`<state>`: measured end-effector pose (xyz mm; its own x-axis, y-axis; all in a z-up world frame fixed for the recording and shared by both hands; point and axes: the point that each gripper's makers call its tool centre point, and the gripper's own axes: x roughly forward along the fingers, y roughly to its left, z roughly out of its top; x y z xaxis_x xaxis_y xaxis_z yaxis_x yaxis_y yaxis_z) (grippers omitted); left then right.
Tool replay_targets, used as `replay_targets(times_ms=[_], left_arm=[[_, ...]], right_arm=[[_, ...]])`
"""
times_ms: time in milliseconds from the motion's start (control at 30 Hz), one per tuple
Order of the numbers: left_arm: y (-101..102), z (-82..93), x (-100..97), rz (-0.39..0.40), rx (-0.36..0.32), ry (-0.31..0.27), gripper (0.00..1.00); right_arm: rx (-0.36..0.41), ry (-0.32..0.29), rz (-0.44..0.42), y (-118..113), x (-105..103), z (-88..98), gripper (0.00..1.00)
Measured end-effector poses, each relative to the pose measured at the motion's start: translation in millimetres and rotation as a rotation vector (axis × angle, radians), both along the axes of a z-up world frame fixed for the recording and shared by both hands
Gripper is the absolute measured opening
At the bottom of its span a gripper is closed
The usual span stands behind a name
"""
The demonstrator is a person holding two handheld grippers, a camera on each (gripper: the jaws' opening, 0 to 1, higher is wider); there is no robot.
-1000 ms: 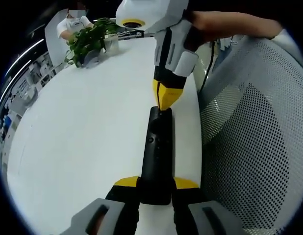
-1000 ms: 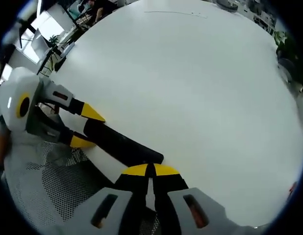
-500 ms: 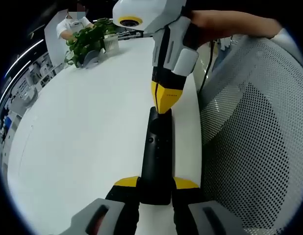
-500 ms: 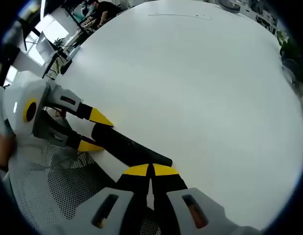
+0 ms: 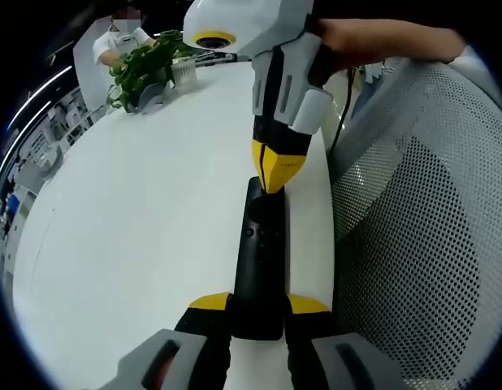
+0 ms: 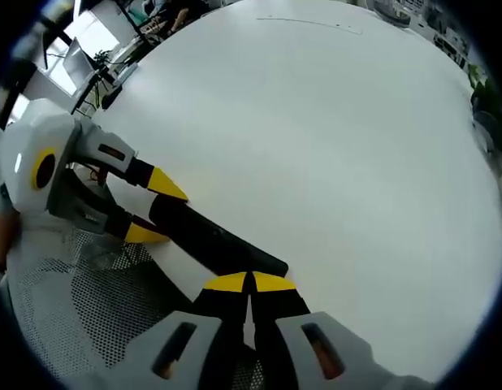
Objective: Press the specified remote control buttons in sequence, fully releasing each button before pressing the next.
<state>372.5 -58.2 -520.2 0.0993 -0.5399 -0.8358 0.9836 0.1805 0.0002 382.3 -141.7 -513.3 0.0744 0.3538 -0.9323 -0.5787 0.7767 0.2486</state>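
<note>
left tool [image 5: 259, 307] grips remote control [image 5: 259, 252] | right tool [image 6: 249, 283] clenched, tips at remote's far end | sequence progress unclear

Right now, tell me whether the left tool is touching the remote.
Touching: the left gripper view shows the left tool with its yellow-tipped jaws clamped on both sides of the black remote.

Remote [image 5: 260, 260] black; table [image 5: 137, 211] white; plant [image 5: 145, 65] green; chair mesh [image 5: 413, 244] grey w/ dot holes — jaws yellow-tipped.
</note>
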Motion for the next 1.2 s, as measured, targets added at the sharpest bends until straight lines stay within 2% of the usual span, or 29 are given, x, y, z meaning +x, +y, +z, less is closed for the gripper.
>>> replay_targets(times_ms=[233,367,567,900,1033,1200], left_arm=[[0,-0.7,0.4,-0.002,0.004,0.001,0.25],[-1,-0.9,0.4,-0.003,0.006,0.002,0.25],[-1,0.0,-0.3,-0.002,0.003,0.001,0.25],[0,1.3,-1.4,-0.001,0.004,0.001,0.25],[0,1.0,-1.2,-0.007,0.006,0.0,0.24],[0,0.7,-1.1,-0.012,0.005,0.001,0.24]], right_arm=[[-0.037,-0.001,0.014,1,1,-0.7,0.0],[-0.031,0.024,-0.021,1,2,-0.1,0.0],[-0.007,0.045,-0.086,0,2,-0.2,0.0],[0.018,0.02,-0.062,4,4,2.9,0.0],[0.063,0.044,-0.088,8,2,5.4,0.0],[0.065,0.035,-0.066,12,2,6.1,0.0]])
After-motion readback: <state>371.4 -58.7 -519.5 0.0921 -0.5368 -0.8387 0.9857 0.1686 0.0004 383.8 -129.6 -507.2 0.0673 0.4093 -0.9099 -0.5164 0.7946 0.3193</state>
